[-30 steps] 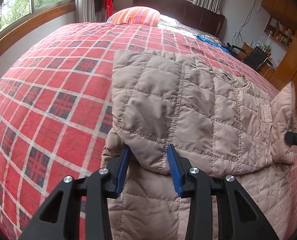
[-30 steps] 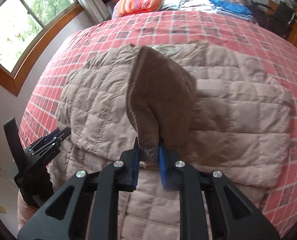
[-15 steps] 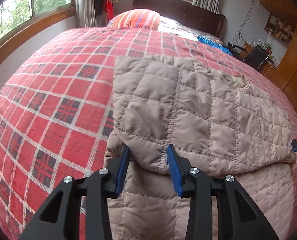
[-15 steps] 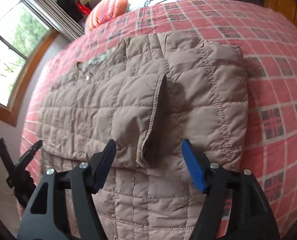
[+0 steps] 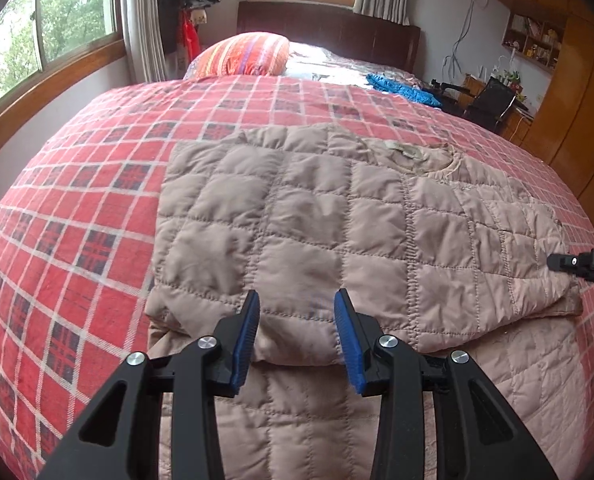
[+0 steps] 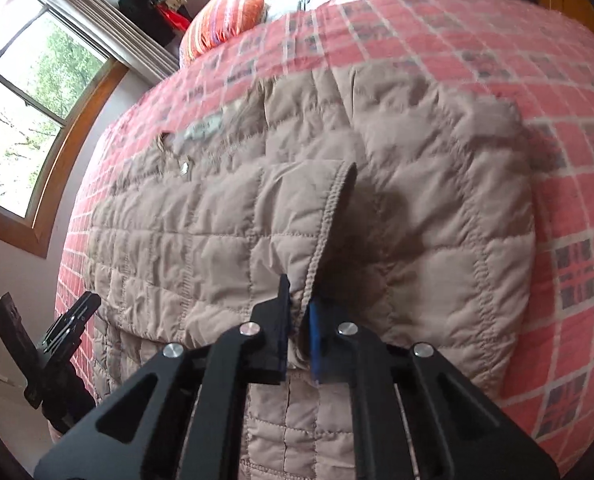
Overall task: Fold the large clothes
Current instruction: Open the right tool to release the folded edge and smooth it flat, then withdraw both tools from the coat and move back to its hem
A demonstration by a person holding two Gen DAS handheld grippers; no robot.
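A beige quilted jacket (image 5: 337, 220) lies spread on the red plaid bedspread (image 5: 77, 200), its sleeves folded across the body. My left gripper (image 5: 297, 332) stands open just above the folded sleeve's near edge, with nothing between its blue pads. In the right wrist view the same jacket (image 6: 437, 200) fills the middle. My right gripper (image 6: 299, 320) is shut on the stitched hem of the folded sleeve cuff (image 6: 329, 216). The right gripper's tip (image 5: 577, 262) shows at the left view's right edge.
An orange striped pillow (image 5: 245, 54) and a blue cloth (image 5: 401, 88) lie near the dark headboard. Windows run along the left wall. Wooden cabinets and a chair (image 5: 493, 100) stand on the right. The left gripper (image 6: 57, 344) shows low on the left in the right view.
My right gripper, open half a second ago, has closed on the cuff hem. The left gripper stays open and has drawn back and up a little.
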